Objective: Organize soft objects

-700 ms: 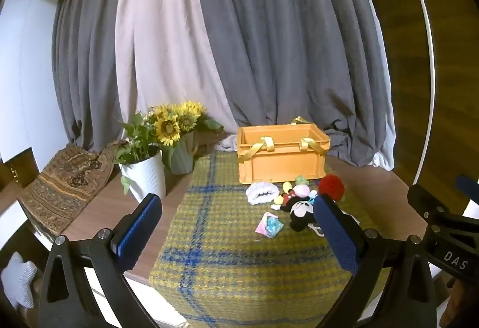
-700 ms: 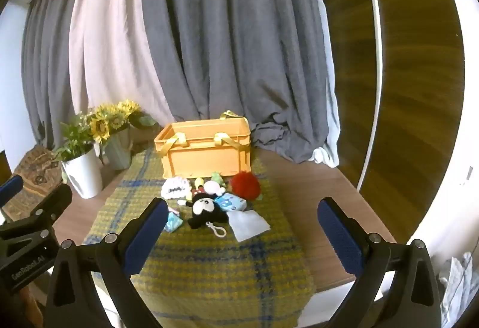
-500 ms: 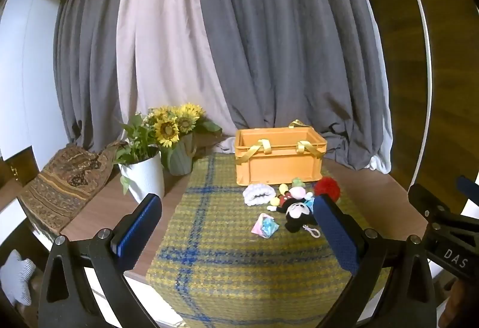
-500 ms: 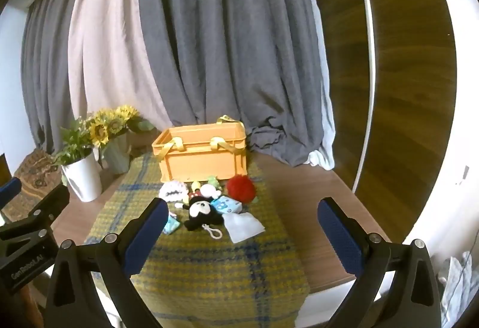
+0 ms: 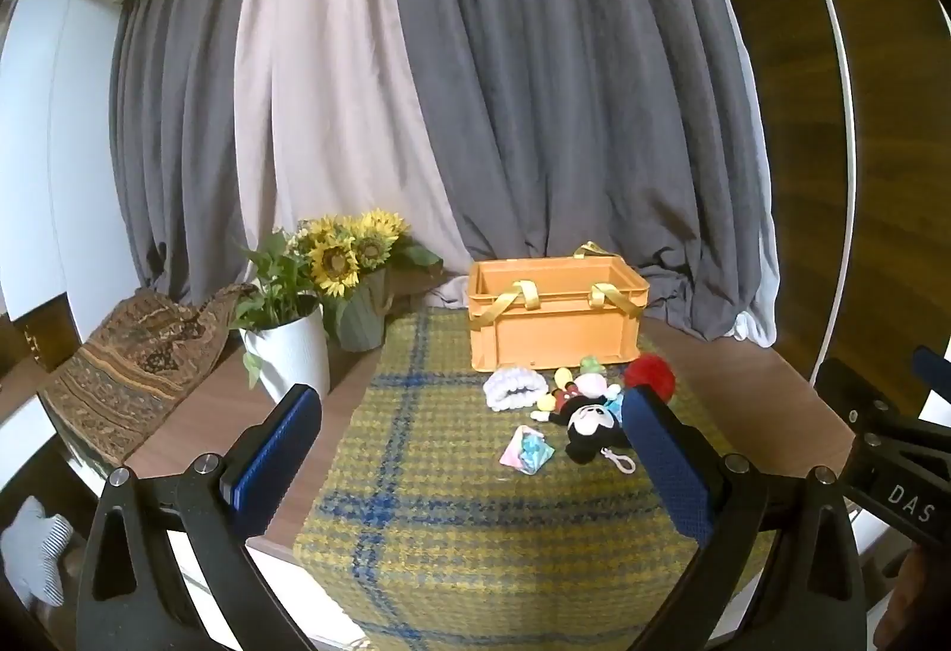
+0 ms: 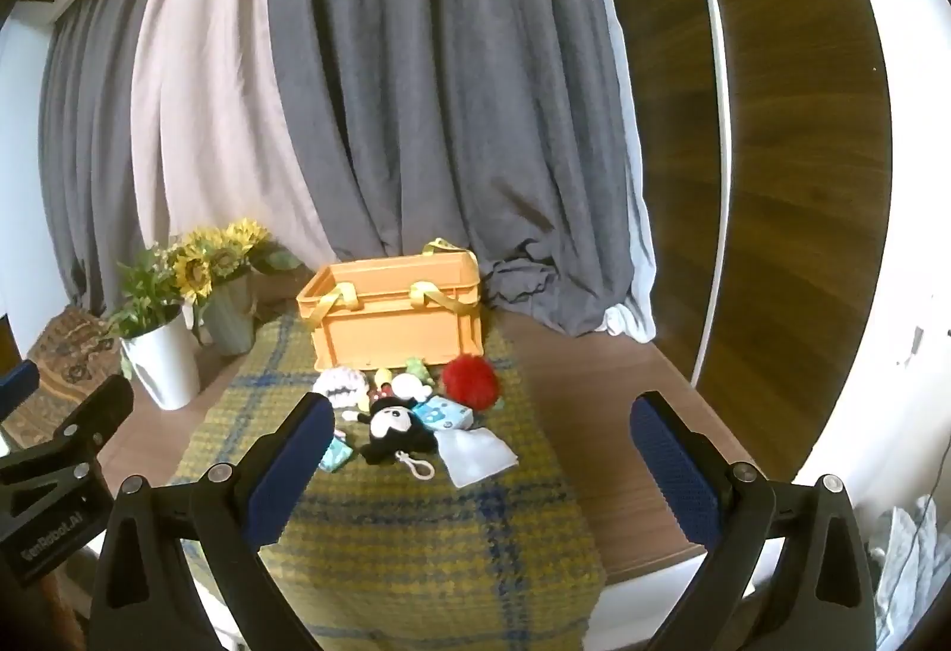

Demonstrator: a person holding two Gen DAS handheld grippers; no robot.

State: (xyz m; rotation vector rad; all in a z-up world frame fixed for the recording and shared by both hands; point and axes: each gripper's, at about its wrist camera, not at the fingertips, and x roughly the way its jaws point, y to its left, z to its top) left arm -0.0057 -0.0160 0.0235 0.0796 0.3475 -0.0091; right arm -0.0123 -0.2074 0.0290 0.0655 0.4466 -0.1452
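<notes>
An orange crate (image 5: 553,315) with yellow strap handles stands at the back of a yellow-and-blue plaid cloth (image 5: 452,478); it also shows in the right wrist view (image 6: 395,312). In front of it lies a heap of soft things: a black-and-white mouse plush (image 5: 588,425) (image 6: 392,428), a red pompom (image 5: 651,374) (image 6: 471,379), a white fluffy scrunchie (image 5: 514,387) (image 6: 340,385), a pastel pouch (image 5: 528,449), a white cloth (image 6: 477,455). My left gripper (image 5: 469,452) and right gripper (image 6: 475,449) are both open, empty and held well short of the heap.
A white pot of greenery (image 5: 291,348) and a grey-green vase of sunflowers (image 5: 359,312) stand left of the cloth on the wooden table (image 6: 612,401). A patterned cushion (image 5: 137,354) lies far left. Grey and pink curtains hang behind. A wooden wall panel (image 6: 772,145) is at right.
Both cameras have tilted or drawn back a little; the crate and heap sit lower and slightly smaller in view. Both grippers stay open.
</notes>
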